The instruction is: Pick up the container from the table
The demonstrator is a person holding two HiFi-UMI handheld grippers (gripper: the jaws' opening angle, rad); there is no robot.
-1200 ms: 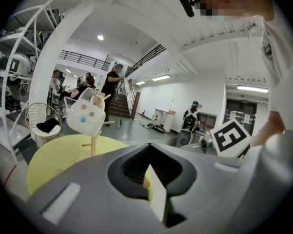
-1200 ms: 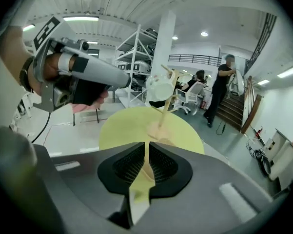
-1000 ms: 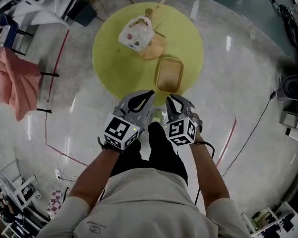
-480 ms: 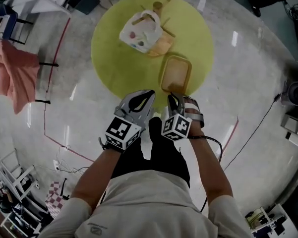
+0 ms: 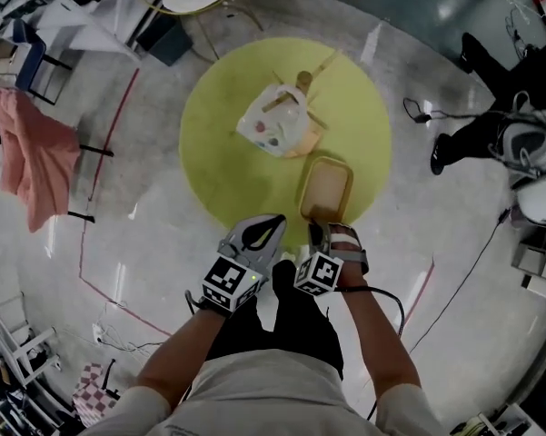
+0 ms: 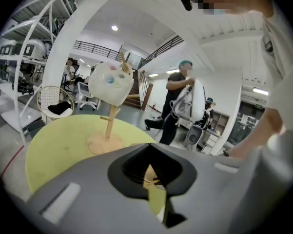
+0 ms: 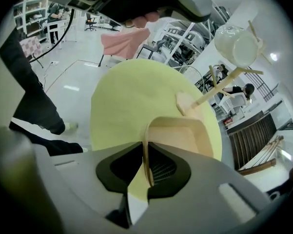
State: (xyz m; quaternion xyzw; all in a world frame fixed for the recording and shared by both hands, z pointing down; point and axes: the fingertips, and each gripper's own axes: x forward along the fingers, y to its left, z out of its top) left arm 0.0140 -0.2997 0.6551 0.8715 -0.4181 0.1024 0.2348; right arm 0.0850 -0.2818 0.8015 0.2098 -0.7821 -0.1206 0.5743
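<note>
A shallow tan rectangular container (image 5: 327, 189) lies near the right front edge of the round yellow table (image 5: 227, 171). My right gripper (image 5: 320, 236) is shut on its near rim. In the right gripper view the thin rim of the container (image 7: 185, 133) stands pinched between the jaws of the right gripper (image 7: 146, 167). My left gripper (image 5: 269, 225) hovers just left of it at the table's front edge, shut with nothing in it. In the left gripper view, the left gripper (image 6: 153, 182) shows only a sliver of table (image 6: 63, 150) past its closed jaws.
A wooden stand with a white bag (image 5: 274, 121) stands behind the container at mid-table, also visible as the stand (image 6: 109, 82) in the left gripper view. A pink cloth (image 5: 36, 157) hangs at the left. A person (image 5: 504, 130) is at the right, and a cable (image 5: 463, 252) runs over the floor.
My right gripper has moved forward and turned, and its jaws have closed on the container's near rim. The left gripper has stayed beside it. The head view has shifted back slightly.
</note>
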